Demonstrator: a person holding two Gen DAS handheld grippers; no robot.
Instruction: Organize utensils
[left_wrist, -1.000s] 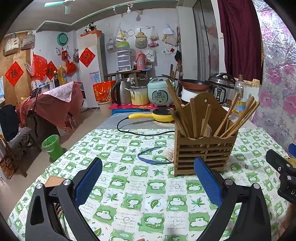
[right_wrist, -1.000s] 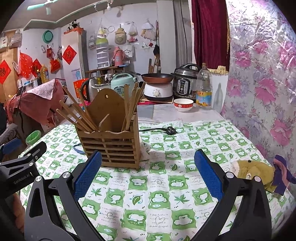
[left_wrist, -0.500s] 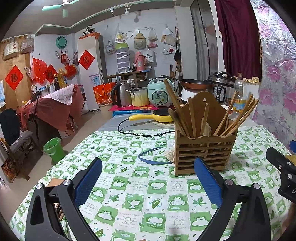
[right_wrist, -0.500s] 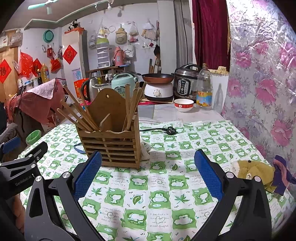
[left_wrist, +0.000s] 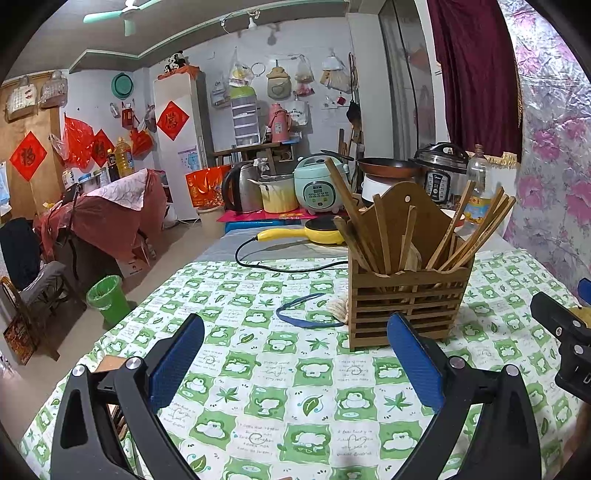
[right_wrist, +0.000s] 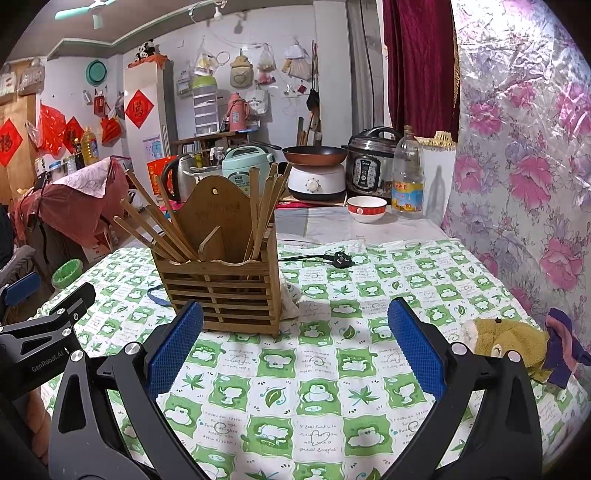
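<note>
Both claws hover wide apart and empty over the tabletop (left_wrist: 258, 373), the left claw (left_wrist: 295, 363) and right claw (right_wrist: 295, 349) side by side. The wooden holder (right_wrist: 225, 288) stands just beyond them, chopsticks (left_wrist: 476, 232) leaning in its compartments. A blue band (left_wrist: 303, 314) lies left of it, a plush toy (right_wrist: 506, 339) well right.

A green-and-white frog-print tablecloth (right_wrist: 317, 373) covers the table. On it lie a thin blue loop band (left_wrist: 301, 314) at left, a black power plug (right_wrist: 341, 259) farther back, and a tan plush toy (right_wrist: 506, 341) near right.
</note>
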